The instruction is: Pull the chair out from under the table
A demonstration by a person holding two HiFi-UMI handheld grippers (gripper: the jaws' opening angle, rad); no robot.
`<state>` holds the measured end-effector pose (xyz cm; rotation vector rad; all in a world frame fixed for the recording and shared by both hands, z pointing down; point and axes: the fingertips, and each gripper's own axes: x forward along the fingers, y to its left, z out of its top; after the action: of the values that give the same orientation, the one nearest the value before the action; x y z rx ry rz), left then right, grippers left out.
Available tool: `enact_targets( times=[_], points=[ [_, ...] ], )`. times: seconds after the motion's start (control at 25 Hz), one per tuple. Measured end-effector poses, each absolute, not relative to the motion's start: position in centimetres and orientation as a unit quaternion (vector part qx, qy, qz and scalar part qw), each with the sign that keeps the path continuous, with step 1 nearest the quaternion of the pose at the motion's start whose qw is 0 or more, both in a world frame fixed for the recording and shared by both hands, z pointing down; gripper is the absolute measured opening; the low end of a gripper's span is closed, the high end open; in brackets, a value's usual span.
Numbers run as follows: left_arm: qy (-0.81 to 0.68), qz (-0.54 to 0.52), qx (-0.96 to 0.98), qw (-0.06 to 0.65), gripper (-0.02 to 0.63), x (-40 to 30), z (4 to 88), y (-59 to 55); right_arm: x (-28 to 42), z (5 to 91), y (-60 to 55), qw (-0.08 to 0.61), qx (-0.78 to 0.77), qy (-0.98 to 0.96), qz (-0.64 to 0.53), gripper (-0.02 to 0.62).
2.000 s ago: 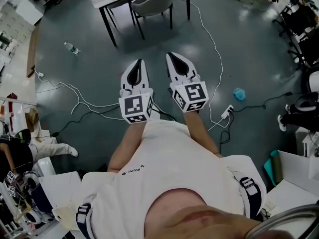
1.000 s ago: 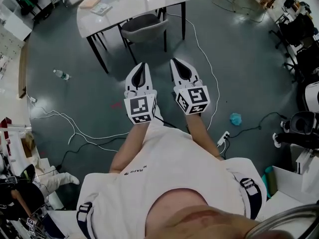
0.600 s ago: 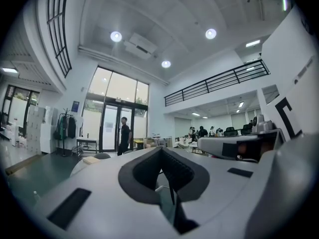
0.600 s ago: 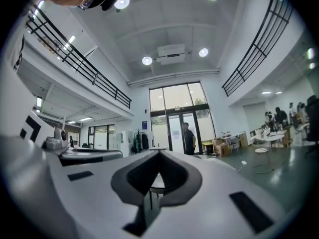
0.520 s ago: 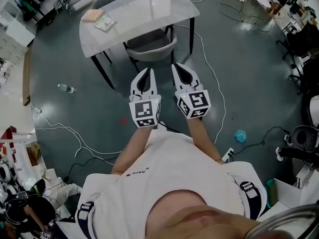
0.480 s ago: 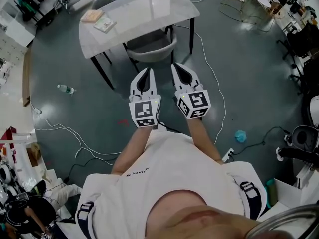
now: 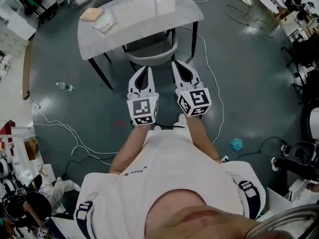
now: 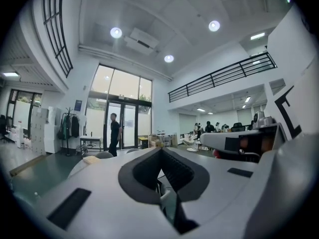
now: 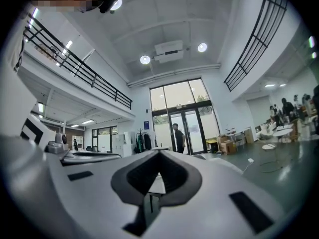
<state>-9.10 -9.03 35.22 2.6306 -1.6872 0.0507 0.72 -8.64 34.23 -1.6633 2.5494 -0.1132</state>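
Observation:
A grey chair (image 7: 152, 51) stands tucked under the near edge of a white table (image 7: 164, 6) in the head view, its curved back toward me. My left gripper (image 7: 141, 68) and right gripper (image 7: 177, 63) are held side by side, pointing level at the chair, with their tips just short of its back rim. Both are shut with nothing between the jaws. In the left gripper view the left gripper (image 8: 160, 156) shows closed jaws, and so does the right gripper (image 9: 159, 156) in the right gripper view. Whether either tip touches the chair I cannot tell.
A book (image 7: 98, 19) lies on the table's left end and a second chair (image 7: 102, 0) stands behind it. On the floor are a water bottle (image 7: 65, 86), white cables (image 7: 65, 133) and a blue object (image 7: 236, 144). A person (image 8: 114, 133) stands by the glass doors.
Table and chair have come much nearer in the head view. Both grippers moved forward together toward the chair's back and stayed shut.

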Motion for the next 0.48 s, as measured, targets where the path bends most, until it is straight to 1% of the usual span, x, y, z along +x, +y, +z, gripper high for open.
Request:
enact_targets(
  times=[0.48],
  points=[
    [-0.603,0.027,0.797,0.020,0.005,-3.3,36.7,-16.1,6.7,35.2,-17.3,0.025,-0.483,0.874,-0.046,0.012]
  ],
)
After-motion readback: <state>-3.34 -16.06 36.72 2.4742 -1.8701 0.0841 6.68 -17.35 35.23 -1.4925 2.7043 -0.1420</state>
